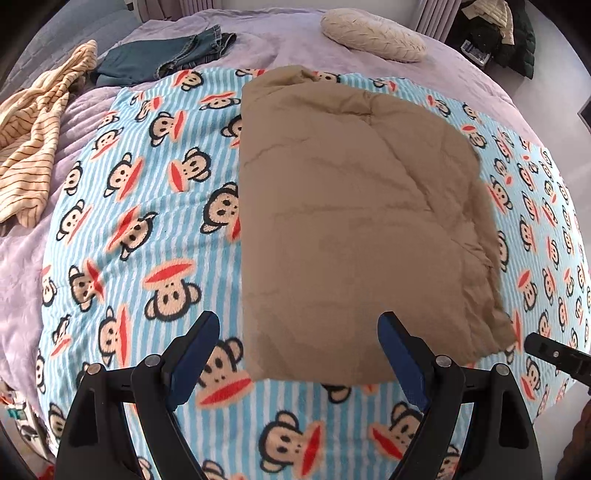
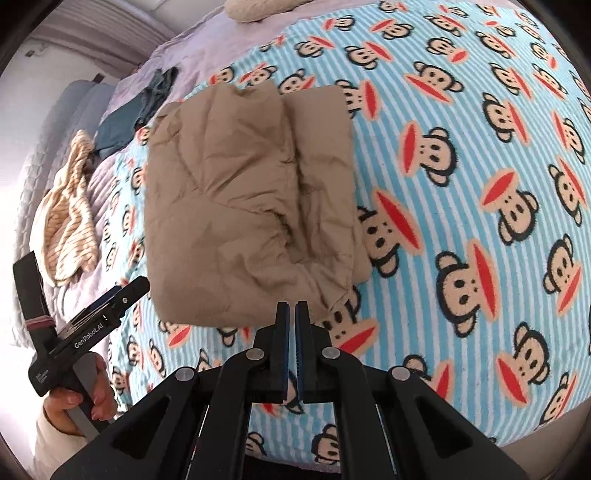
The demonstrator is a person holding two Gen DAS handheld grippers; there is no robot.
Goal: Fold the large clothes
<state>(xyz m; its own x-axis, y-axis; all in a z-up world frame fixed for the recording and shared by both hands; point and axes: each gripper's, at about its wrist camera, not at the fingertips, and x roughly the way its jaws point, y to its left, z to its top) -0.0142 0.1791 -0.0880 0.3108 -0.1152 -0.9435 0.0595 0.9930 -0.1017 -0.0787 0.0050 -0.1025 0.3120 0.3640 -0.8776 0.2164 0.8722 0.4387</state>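
Both tools empty: left tool (image 1: 298, 334) spread wide, right tool (image 2: 293, 314) closed.

Monkey blanket (image 1: 122, 221) spread over lilac bedspread (image 1: 295, 40). Far side: striped top (image 1: 33, 147), jeans (image 1: 166, 55), cream pillow (image 1: 373, 33). Dark coats (image 1: 513, 33) off-bed.

The tan jacket (image 1: 354, 221) hides the monkey-print blanket (image 1: 147, 258) beneath it. The dark clothes pile (image 1: 509, 33) is too small to identify; the hand (image 2: 79, 406) is cut off.

A home bedroom: bed (image 1: 258, 44) with blanket (image 1: 155, 206), pillow (image 1: 373, 35)
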